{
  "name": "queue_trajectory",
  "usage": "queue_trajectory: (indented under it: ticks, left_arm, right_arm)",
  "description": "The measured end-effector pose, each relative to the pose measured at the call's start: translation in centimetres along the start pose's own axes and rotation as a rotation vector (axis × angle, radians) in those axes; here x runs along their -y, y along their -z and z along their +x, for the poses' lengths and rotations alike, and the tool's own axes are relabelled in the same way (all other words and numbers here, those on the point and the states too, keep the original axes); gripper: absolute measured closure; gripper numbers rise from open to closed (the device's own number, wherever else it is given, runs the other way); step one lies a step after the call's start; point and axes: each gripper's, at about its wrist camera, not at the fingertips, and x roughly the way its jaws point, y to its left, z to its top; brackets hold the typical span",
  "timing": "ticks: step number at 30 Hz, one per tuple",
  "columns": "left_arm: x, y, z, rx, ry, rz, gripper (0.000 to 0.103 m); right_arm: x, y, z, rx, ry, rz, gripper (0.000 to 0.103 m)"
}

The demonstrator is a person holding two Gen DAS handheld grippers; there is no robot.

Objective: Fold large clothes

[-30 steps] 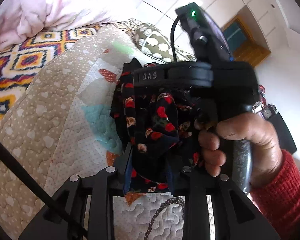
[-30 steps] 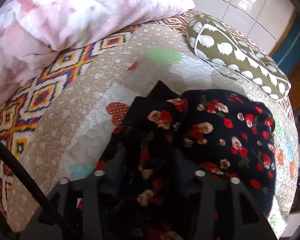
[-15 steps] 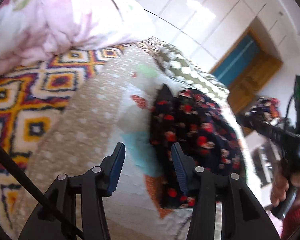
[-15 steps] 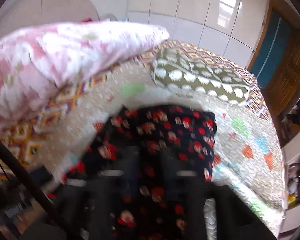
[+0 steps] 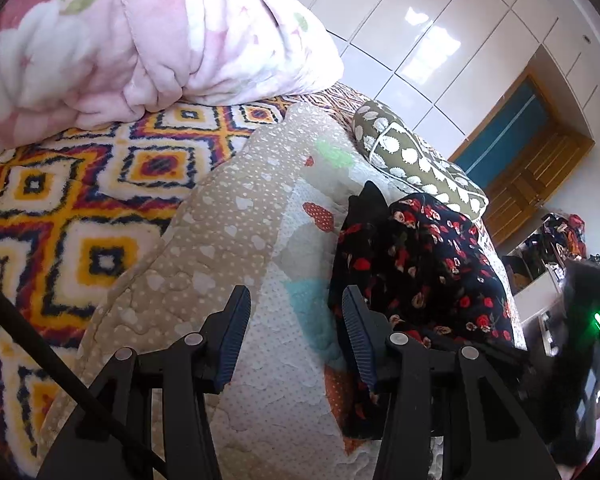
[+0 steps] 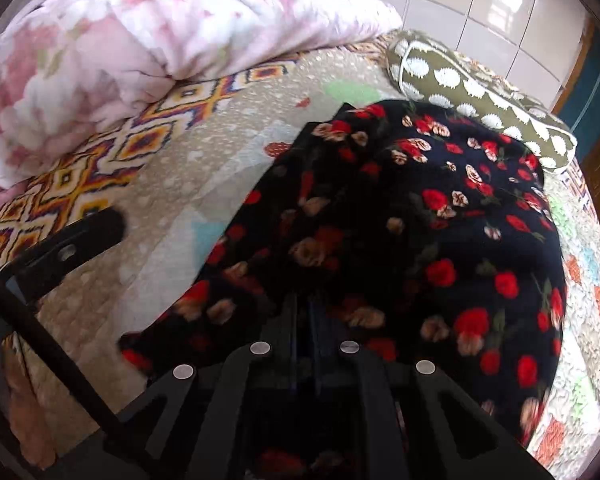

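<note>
The floral garment, black with red and cream roses, lies bunched in a rough fold on the quilted bedspread, near the olive pillow. It sits ahead of the right tool and just to the right of the left tool. The left tool is spread with nothing between its pads, only quilt showing in the gap. The right tool's pads are pressed together over the cloth's near edge; whether fabric is pinched between them I cannot tell, since dark cloth hides the tips. The step in hand looks like tidying a fold already made. Next, each tool probably needs a clean pinch on one near corner before the edge is carried over.
</note>
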Motion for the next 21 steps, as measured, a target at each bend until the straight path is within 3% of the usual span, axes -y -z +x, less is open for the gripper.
queue_trajectory:
  ticks: [5,10,15,17,21]
  left_arm:
    - [0.6,0.4,0.8,-0.018,-0.008,0.013,0.057]
    - [1.7,0.9,1.8,-0.041,-0.024,0.055,0.057]
    - [3.2,1.5,1.4,-0.010,-0.018,0.099,0.057]
    - [3.9,1.7,0.6,0.025,0.000,0.115,0.057]
    - [5.8,2.2,0.4,0.041,0.020,0.198,0.054]
  right_arm:
    - [-0.8,2.8,-2.1,0.041,0.010,-0.017,0.095]
    - [0.6,4.9,-3.5,0.033,-0.035,0.046,0.095]
    - [2.2,4.3,-7.5,0.112,-0.036,0.073,0.094]
    - [3.4,3.4,-8.7,0.157,0.003,0.097,0.086]
    - [6.2,2.7,-8.2,0.163,0.055,0.182,0.082]
